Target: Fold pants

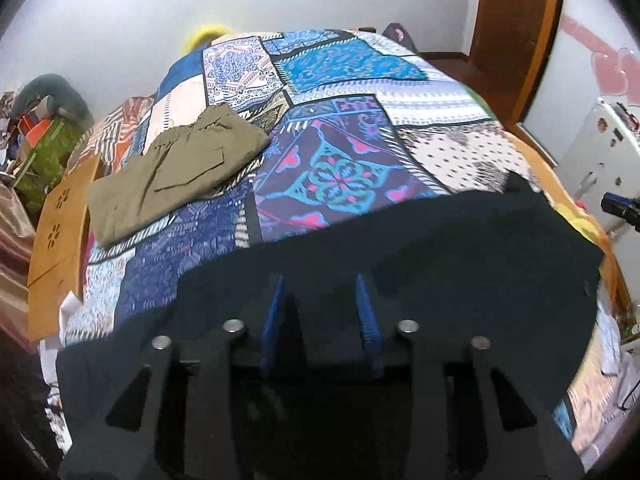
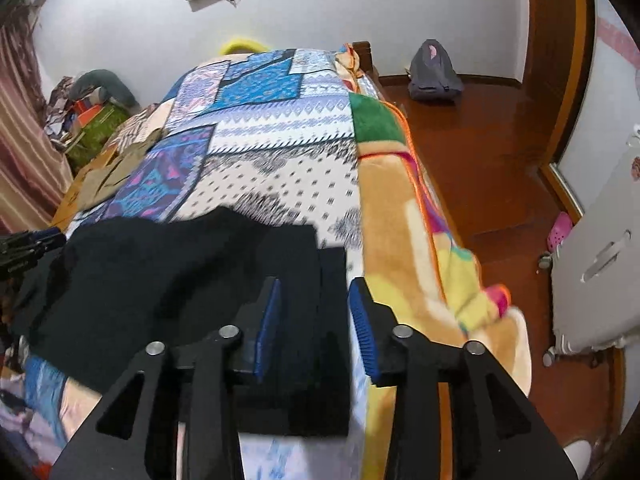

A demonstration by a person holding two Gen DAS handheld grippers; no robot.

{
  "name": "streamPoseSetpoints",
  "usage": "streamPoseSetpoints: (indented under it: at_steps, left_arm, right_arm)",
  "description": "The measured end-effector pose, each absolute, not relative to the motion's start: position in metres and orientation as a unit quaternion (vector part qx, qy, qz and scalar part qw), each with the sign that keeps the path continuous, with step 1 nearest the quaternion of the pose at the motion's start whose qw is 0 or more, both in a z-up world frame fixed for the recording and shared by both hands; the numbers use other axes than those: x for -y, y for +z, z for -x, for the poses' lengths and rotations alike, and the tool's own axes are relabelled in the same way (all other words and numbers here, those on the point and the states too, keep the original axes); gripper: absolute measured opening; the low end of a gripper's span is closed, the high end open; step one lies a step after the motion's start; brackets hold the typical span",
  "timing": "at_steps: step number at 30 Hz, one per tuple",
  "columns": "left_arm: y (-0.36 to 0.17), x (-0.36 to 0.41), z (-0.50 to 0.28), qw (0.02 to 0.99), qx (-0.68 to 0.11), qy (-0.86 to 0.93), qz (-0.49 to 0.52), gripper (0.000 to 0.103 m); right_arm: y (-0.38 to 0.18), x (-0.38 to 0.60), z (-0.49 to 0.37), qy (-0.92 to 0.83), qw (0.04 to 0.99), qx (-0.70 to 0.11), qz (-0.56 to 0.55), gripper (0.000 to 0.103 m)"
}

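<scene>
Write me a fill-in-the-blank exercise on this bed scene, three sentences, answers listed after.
1. The olive pants lie already ____ on the patchwork bedspread.
2. The garment under both claws, the pants being worked on now, is ____ in colour.
3. On the wooden floor near the far wall sits a grey ____.

Missing words: folded; black; backpack
</scene>
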State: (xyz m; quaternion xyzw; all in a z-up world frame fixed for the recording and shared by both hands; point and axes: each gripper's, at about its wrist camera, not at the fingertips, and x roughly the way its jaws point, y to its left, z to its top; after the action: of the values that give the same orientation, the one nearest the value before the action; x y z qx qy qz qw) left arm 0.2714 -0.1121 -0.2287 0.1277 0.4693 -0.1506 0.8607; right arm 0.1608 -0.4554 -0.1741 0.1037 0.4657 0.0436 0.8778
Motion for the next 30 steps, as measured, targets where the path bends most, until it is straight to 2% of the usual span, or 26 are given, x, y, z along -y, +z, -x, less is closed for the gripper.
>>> streamPoseSetpoints:
  at_steps: [4,8,15,24,25,27,29,30]
  left_arm:
    - [-0.225,0.104,-0.239,0.860,-0.471,-0.156,-0.118,0.047]
    - [-0.228,0.097,-0.212,0.854,-0.484,-0.159,-0.108,0.050]
    - [-0.233,0.088,-0.179,0.844,-0.504,-0.171,-0.073,0.050]
    - [-0.242,0.109,-0.159,0.834,-0.505,-0.202,-0.093,0.054]
    - [-0.242,0.111,-0.159,0.834,-0.504,-0.203,-0.097,0.054]
    - [-0.243,0.115,-0.161,0.835,-0.501,-0.204,-0.103,0.054]
    - [-0.245,0.118,-0.165,0.836,-0.499,-0.205,-0.105,0.053]
    - [-0.245,0.119,-0.167,0.835,-0.499,-0.207,-0.104,0.045]
  right_arm:
    - [-0.179,0.447,-0.134,0.047,0.871,-0.476,-0.116,0.036]
    - [-0.193,0.437,-0.122,0.057,0.858,-0.497,-0.115,0.051]
    - [-0.215,0.428,-0.128,0.047,0.845,-0.525,-0.089,0.051]
    - [-0.222,0.419,-0.134,0.050,0.855,-0.513,-0.055,0.051]
    - [-0.222,0.419,-0.135,0.052,0.859,-0.507,-0.056,0.050]
    - [-0.221,0.417,-0.136,0.051,0.864,-0.498,-0.052,0.040]
    - [-0.221,0.415,-0.140,0.053,0.865,-0.496,-0.052,0.019]
    - [-0.222,0.415,-0.141,0.054,0.865,-0.496,-0.053,0.015]
